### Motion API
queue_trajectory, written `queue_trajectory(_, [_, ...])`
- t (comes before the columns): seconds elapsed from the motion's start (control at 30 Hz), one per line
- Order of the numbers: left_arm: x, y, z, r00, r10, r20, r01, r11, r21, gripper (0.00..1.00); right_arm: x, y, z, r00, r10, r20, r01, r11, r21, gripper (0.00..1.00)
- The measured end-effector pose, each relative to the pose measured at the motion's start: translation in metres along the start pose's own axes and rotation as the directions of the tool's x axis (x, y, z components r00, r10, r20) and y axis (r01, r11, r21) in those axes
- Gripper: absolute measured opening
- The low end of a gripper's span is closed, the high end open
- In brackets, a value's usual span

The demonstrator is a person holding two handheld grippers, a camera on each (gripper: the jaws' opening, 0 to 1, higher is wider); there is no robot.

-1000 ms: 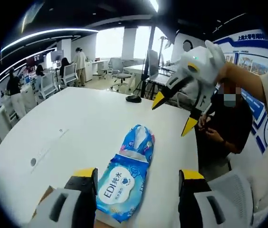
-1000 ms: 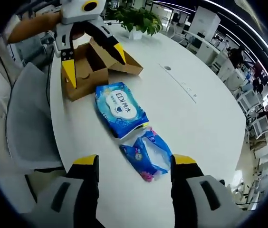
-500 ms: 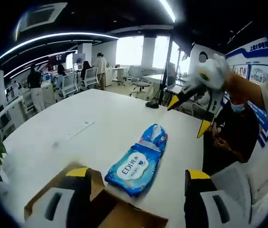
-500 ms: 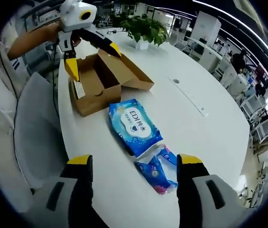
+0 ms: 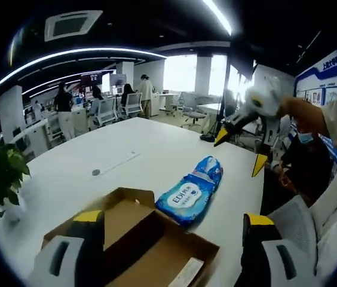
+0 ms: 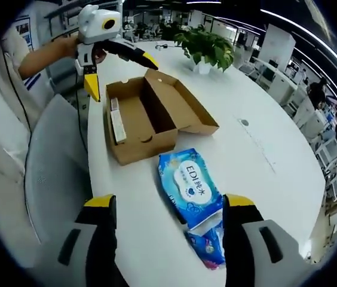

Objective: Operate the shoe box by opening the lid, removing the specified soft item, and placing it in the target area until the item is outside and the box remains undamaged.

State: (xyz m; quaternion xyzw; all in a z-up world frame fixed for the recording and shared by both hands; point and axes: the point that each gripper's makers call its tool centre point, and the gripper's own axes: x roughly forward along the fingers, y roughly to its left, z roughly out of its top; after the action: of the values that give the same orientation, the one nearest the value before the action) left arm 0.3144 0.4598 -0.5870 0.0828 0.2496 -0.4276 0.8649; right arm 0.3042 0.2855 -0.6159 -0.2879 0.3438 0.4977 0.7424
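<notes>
An open cardboard shoe box (image 6: 150, 116) sits on the white worktop (image 6: 264, 149), lid folded back. Just beside it, at its 5 o'clock in the right gripper view, lies the blue wipes pack (image 6: 190, 188), outside the box. The left claw (image 6: 120, 75) hovers above the box, jaws spread, holding nothing; the right claw (image 6: 168, 206) is likewise wide and empty.

Open shoe box (image 6: 150, 119) and wipes pack (image 6: 191, 188) on the white table (image 6: 258, 137)

The brown cardboard box sits with its lid folded back flat beside the tray, a pale label lying along one inner wall; the blue soft pack, white label up, lies flat on the table just beside the box, apart from it; a smaller blue packet (image 6: 207, 245) touches the pack's far end.
</notes>
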Motion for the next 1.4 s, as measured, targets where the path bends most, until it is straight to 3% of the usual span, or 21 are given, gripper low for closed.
queue_trajectory(0.4, [-0.046, 0.024, -0.031, 0.995, 0.101, -0.003, -0.101, 0.994, -0.034, 1.00, 0.027, 0.017, 0.027, 0.997, 0.080, -0.003, -0.079, 0.993, -0.091, 0.66])
queue_trajectory(0.53, [-0.059, 0.033, -0.041, 0.990, 0.144, 0.001, -0.144, 0.988, -0.050, 1.00, 0.036, 0.022, 0.038, 0.994, 0.106, -0.002, -0.105, 0.982, -0.154, 0.63])
queue_trajectory(0.87, [-0.092, 0.057, -0.072, 0.967, 0.256, -0.016, -0.256, 0.960, -0.111, 0.98, 0.058, 0.035, 0.056, 0.988, 0.153, -0.008, -0.151, 0.968, -0.202, 0.60])
queue_trajectory(1.4, [-0.121, 0.086, -0.121, 0.926, 0.363, -0.101, -0.377, 0.901, -0.214, 0.73, 0.097, 0.054, 0.079, 0.974, 0.227, -0.005, -0.220, 0.936, -0.273, 0.54])
